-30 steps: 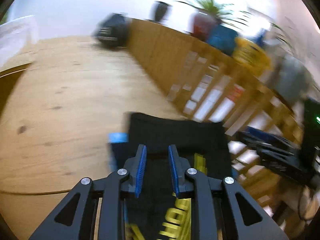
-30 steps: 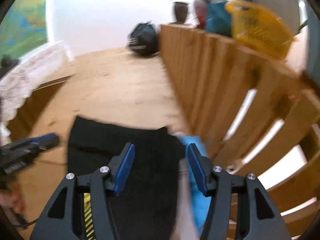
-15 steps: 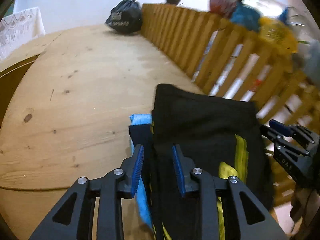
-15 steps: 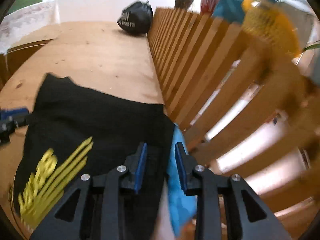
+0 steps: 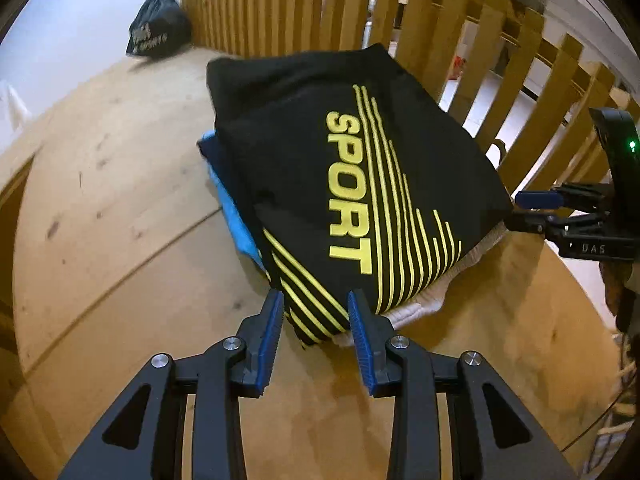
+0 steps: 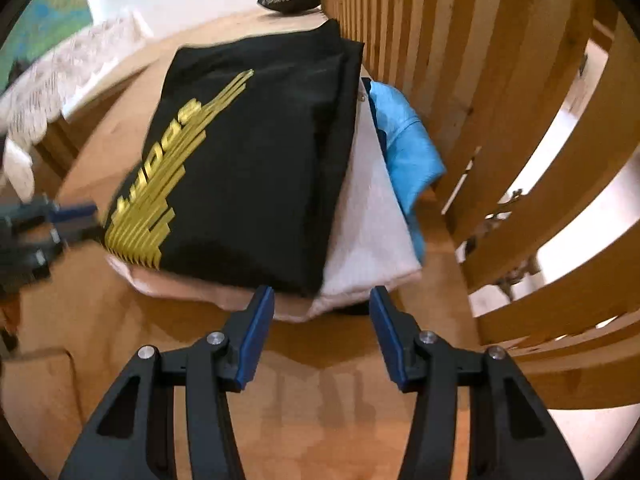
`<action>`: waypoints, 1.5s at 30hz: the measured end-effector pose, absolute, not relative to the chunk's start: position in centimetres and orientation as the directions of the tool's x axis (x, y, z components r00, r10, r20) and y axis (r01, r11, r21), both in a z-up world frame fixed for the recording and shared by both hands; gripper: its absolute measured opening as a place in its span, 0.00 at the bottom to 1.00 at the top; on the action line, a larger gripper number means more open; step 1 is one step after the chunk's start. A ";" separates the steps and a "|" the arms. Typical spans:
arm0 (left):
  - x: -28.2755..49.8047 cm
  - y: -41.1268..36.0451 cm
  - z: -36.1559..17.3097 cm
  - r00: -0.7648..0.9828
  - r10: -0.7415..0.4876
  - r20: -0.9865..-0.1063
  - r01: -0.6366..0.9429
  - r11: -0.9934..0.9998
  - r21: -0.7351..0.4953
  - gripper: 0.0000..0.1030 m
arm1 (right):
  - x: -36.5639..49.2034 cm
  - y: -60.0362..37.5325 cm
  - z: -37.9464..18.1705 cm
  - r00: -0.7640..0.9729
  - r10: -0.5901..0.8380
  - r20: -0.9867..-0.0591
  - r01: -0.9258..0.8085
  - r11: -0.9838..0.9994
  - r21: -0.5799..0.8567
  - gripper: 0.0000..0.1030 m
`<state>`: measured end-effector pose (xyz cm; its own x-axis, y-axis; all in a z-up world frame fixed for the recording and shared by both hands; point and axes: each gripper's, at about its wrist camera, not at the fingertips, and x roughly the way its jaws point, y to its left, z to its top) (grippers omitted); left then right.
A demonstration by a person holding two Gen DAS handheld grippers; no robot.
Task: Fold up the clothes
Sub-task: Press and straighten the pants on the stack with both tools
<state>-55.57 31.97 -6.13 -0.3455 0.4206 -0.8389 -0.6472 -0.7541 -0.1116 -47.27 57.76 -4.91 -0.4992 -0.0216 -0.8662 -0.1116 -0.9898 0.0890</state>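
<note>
A folded black shirt [image 5: 320, 152] with yellow SPORT print lies on top of a pile of folded clothes on the wooden table [image 5: 120, 216]. Under it are a white garment [image 6: 372, 216] and a light blue one [image 6: 408, 140]. My left gripper [image 5: 316, 312] is open and empty, its fingers just short of the pile's near corner. My right gripper [image 6: 322, 308] is open and empty at the near edge of the pile in the right wrist view. The right gripper also shows at the right edge of the left wrist view [image 5: 560, 208].
A wooden slat fence [image 6: 480, 80] stands right beside the pile. A black bag [image 5: 160, 36] sits at the far end of the table. A lace-covered surface [image 6: 60, 80] is off to the left.
Both grippers have let go of the black shirt, opened and drawn back. The shirt now rests on the pile.
</note>
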 end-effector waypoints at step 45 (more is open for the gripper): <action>-55.4 34.6 -5.1 -0.202 0.447 -0.872 -0.666 -0.715 -0.213 0.10 | -50.4 54.9 -2.3 -0.374 0.217 -0.902 -0.006 -0.973 -0.232 0.32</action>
